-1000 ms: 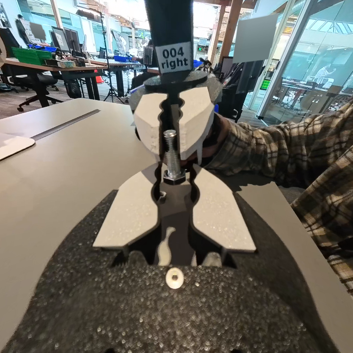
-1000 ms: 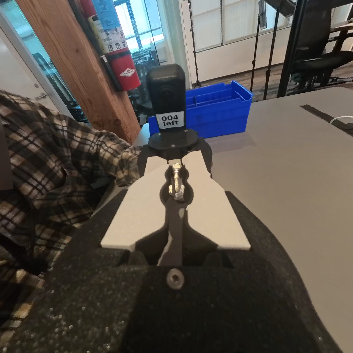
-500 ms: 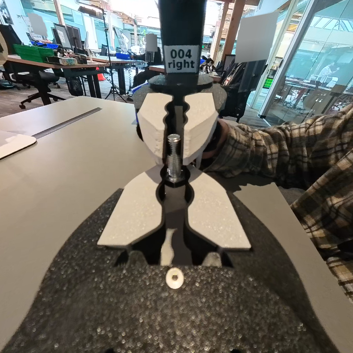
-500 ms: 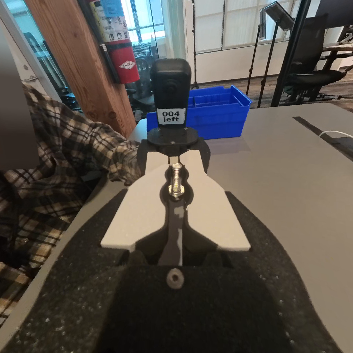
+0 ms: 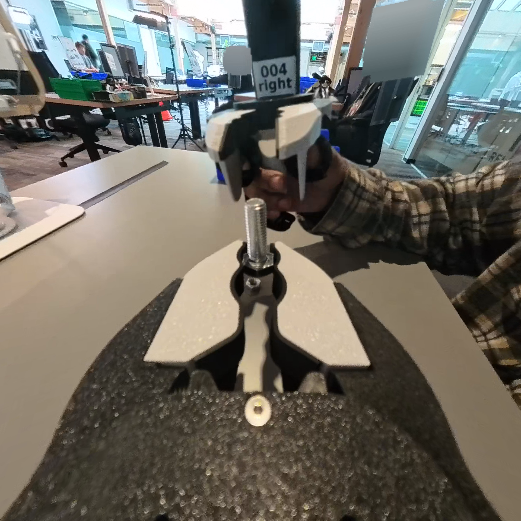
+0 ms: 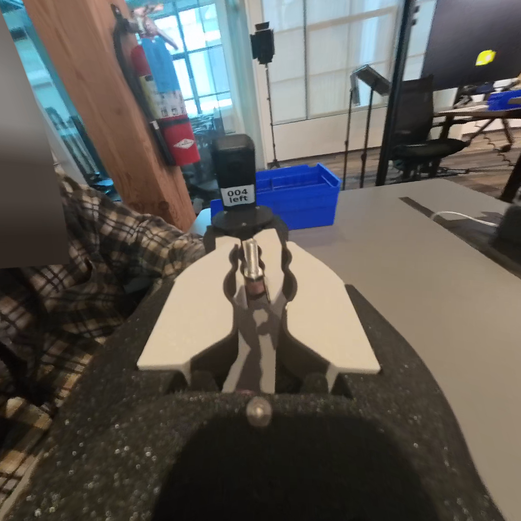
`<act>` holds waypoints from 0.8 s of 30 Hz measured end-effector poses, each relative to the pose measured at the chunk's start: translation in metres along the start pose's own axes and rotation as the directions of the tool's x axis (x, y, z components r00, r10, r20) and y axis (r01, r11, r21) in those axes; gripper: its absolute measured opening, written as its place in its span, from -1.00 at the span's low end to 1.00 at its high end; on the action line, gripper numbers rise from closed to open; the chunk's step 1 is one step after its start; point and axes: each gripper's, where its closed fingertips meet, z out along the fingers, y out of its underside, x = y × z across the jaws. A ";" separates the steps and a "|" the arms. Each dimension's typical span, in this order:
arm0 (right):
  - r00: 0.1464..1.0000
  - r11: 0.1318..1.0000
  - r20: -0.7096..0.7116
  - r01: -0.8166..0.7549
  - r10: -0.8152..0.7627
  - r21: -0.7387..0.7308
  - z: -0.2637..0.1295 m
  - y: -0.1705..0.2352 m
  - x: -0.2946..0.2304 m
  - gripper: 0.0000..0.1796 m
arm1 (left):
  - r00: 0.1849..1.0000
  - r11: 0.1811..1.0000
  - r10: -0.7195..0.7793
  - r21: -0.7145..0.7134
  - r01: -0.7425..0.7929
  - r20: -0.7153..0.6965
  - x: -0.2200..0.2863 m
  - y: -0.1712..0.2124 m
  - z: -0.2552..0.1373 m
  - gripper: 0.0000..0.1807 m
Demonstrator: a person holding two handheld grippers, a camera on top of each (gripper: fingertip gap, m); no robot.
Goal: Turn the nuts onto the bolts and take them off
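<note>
**Left wrist view.** Your left gripper [image 5: 258,249] has its fingers pressed in on the base of the bolt [image 5: 255,228]. They pinch it just where a hex piece, which reads as the nut [image 5: 257,260] run fully down, sits between the fingertips. The threaded shaft stands upright and bare beyond the tips. Lower in the gap between the fingers lies a smaller hex part, and you cannot tell here whether it is a loose nut or gripper hardware. A second ago your right gripper [image 5: 269,194] was closed around the upper shaft. Now its fingers are spread and it hangs above and beyond the bolt's tip, touching nothing. The plaid sleeve [image 5: 408,214] reaches in from the right of the fingers.

**Right wrist view.** Your right fingers [image 6: 197,310] are spread wide. The bolt shows through the gap near their tips and, as far as the blur allows, apart from both. Half a second ago they enclosed the hex. The frame is motion-blurred, so the threads and the reddish patch below the hex cannot be resolved. A blue bin [image 6: 298,194] stands well beyond the fingertips on the grey table [image 6: 408,267].

**Reading.** The release suggests a regrasp between turns: one twist ends and the next needs a fresh hold. Keep the left pinch firm so that the bolt stays upright.
</note>
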 end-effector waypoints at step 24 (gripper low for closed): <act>0.974 0.682 -0.098 0.069 -0.203 -0.728 -0.064 0.157 0.028 -0.50 | 0.988 1.000 0.018 0.010 -0.019 0.155 -0.033 0.010 -0.012 -0.83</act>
